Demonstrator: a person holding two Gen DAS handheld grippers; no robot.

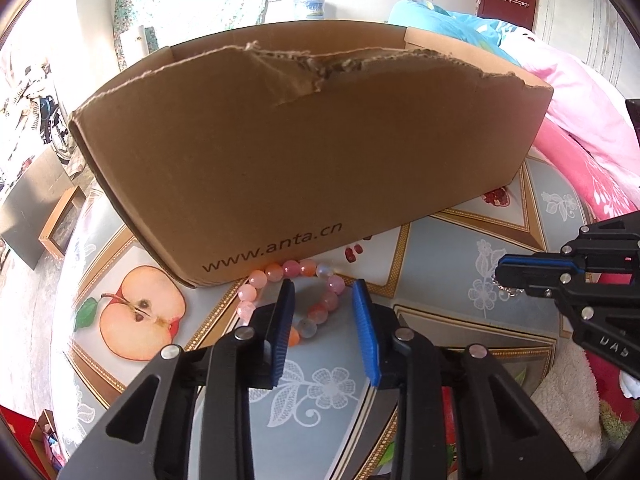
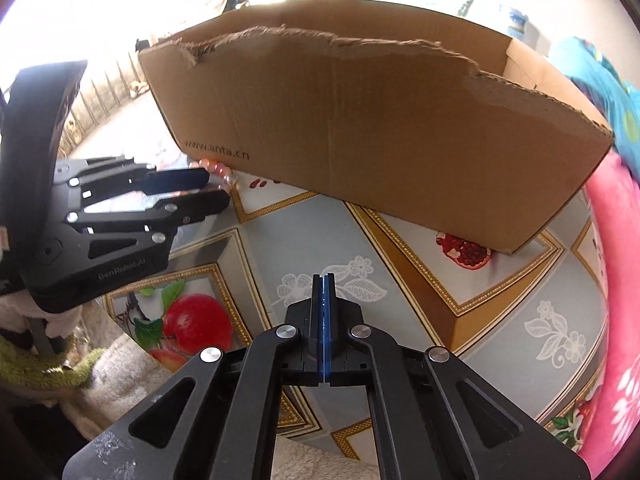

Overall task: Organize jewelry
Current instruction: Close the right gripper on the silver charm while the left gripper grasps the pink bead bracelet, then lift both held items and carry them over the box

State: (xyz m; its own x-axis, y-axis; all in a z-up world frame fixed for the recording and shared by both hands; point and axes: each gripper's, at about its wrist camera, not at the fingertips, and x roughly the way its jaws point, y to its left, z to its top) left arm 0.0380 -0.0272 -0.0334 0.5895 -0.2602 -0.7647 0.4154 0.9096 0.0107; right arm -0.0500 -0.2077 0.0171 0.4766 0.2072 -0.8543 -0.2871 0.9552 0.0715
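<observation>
- Your left hand-held gripper (image 1: 323,285) is spread part-way, tilted down at the surface (image 1: 440,248). Its pads press on nothing yet.
- The beaded bracelet (image 1: 301,268) lies flat under and just ahead of those fingertips. Its far arc touches the foot of the cardboard box (image 1: 300,152). The ring's right-hand side sits between the pads, and the left pad (image 1: 285,312) covers part of the near side.
- Expect the bracelet to be light and floppy. The beads look hard, round and glossy, probably on a cord, so they could roll or squirt out of a shallow pinch.
- Take one side of the ring across a bead or two, deep in the ribbed pads. The rest should dangle.
- The torn box wall rises straight ahead of the gripper, so the bracelet likely has to go up and over it.
- Your right hand-held gripper (image 2: 324,277) is pressed together, off to the right of the left one. A small glittering bit shows by its tip in the left wrist view, but I cannot tell whether it is held.
</observation>
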